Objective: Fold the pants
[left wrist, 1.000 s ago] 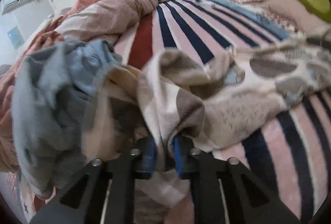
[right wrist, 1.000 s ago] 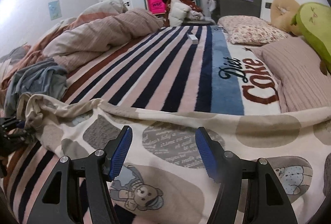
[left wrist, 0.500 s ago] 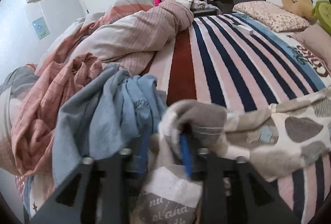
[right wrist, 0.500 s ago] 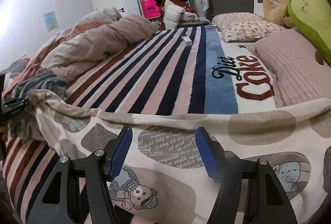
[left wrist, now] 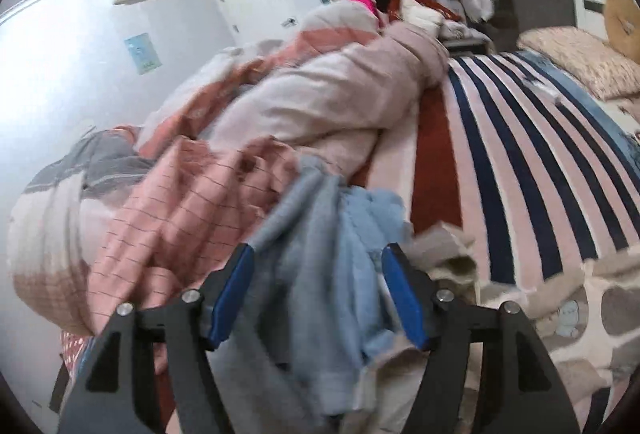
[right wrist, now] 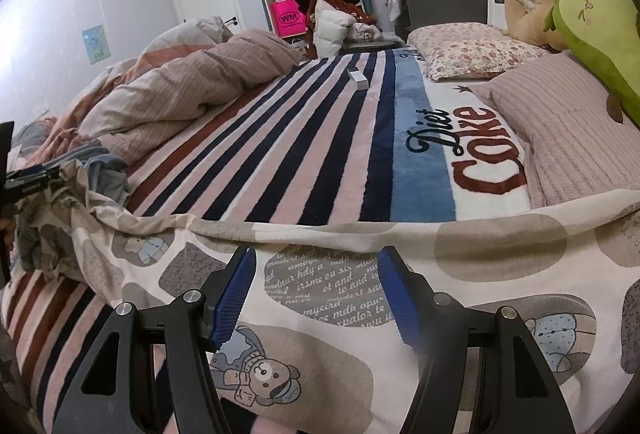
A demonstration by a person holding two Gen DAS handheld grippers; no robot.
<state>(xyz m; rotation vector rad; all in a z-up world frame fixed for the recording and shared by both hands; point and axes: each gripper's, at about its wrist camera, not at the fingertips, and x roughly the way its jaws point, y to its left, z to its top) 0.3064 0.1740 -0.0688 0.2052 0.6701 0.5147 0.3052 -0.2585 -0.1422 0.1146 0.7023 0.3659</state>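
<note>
The cream pants [right wrist: 400,298], printed with bears and grey patches, lie spread across the near end of the striped bed. Their left end is bunched up [right wrist: 60,218]. My right gripper [right wrist: 317,266] hovers open just above the pants, its blue pads touching nothing. In the left wrist view the pants [left wrist: 560,298] lie at the lower right. My left gripper [left wrist: 318,262] is above the bunched end with its jaws opening; nothing is pressed between the pads. It shows at the left edge of the right wrist view [right wrist: 24,181].
A blue-grey garment [left wrist: 320,234] and a pink checked cloth [left wrist: 180,205] are heaped to the left. A rumpled duvet [right wrist: 192,89] lies behind them. Pillows [right wrist: 560,121] and plush toys [right wrist: 592,33] line the right. A small white box [right wrist: 357,77] sits on the striped blanket [right wrist: 300,153].
My left gripper, shut on the pants' end a second ago, has opened, let the cloth go and risen, now facing the heap. The right gripper has stayed where it was.
</note>
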